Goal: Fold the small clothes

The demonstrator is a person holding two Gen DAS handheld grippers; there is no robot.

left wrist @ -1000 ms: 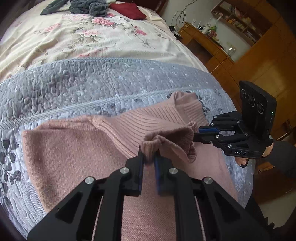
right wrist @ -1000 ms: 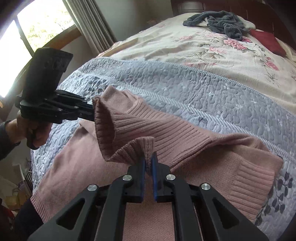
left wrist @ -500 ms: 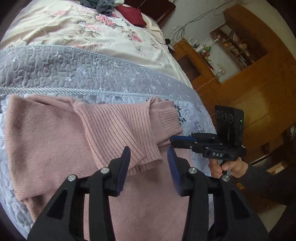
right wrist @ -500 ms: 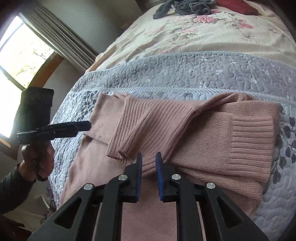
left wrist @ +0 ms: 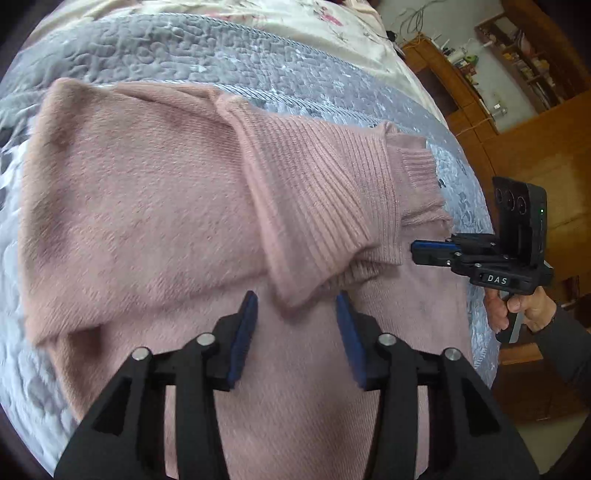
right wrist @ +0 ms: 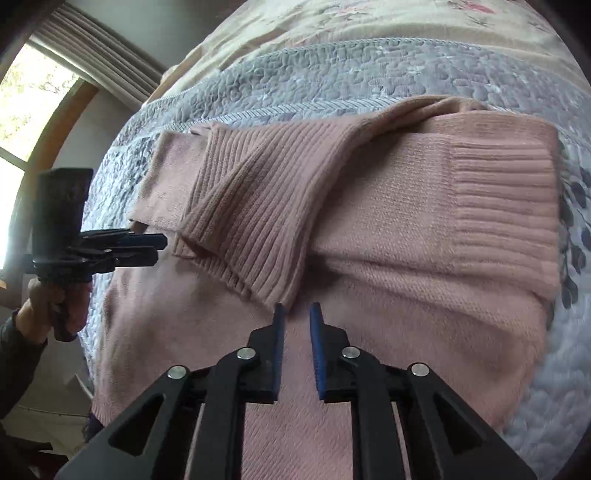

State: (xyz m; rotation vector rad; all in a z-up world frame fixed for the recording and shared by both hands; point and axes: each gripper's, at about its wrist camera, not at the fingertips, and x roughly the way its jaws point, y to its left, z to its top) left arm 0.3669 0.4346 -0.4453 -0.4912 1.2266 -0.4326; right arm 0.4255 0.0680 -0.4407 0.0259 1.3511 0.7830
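A pink knit sweater (left wrist: 129,203) lies flat on the grey quilt (left wrist: 258,62). Its ribbed sleeve (left wrist: 314,221) is folded across the body, with the cuff end just ahead of my left gripper (left wrist: 297,299). That gripper is open wide and holds nothing. In the right wrist view the same sleeve (right wrist: 251,221) ends right in front of my right gripper (right wrist: 297,308), whose jaws stand a narrow gap apart with nothing between them. Each gripper also shows in the other view: the right gripper (left wrist: 415,251) at the sweater's right edge, the left gripper (right wrist: 160,247) at its left edge.
Beyond the grey quilt (right wrist: 332,74) lies a floral bedspread (left wrist: 295,14). Wooden cabinets and shelves (left wrist: 535,147) stand past the bed's right edge. A window with curtains (right wrist: 37,110) is on the left side. A person's hand (left wrist: 517,310) holds the right gripper.
Both grippers let go of the sleeve cuff they held lifted a second ago. The sleeve now lies flat across the sweater. Both cameras have come lower and closer to the fabric.
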